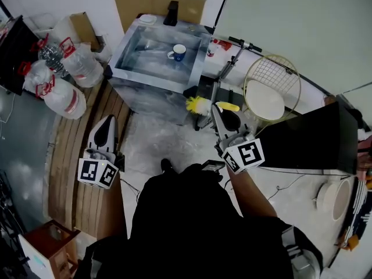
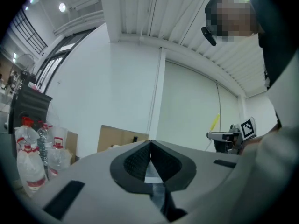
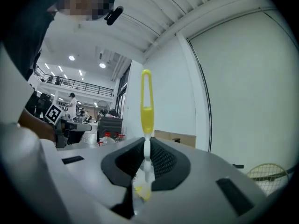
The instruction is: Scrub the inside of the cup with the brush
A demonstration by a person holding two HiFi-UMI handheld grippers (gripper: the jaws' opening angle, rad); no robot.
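A blue and white cup (image 1: 178, 52) stands inside the metal sink (image 1: 151, 77) far ahead of me. My right gripper (image 1: 217, 107) is shut on a yellow brush (image 1: 228, 106), whose yellow bristle head (image 1: 196, 104) sticks out to the left. In the right gripper view the brush's yellow loop handle (image 3: 146, 106) rises straight up between the closed pads of the right gripper (image 3: 146, 143). My left gripper (image 1: 108, 121) is shut with nothing in it, and in its own view the left gripper (image 2: 150, 144) has its pads meeting. Both grippers hang well short of the sink.
Large water bottles (image 1: 75, 63) crowd the left of the sink. A cardboard sheet (image 1: 157, 4) and a black tap (image 1: 171, 13) stand behind it. A scooter (image 1: 232, 63), a wire chair (image 1: 270, 86) and a black box (image 1: 317, 135) are to the right. Wooden decking (image 1: 75, 161) runs along the left.
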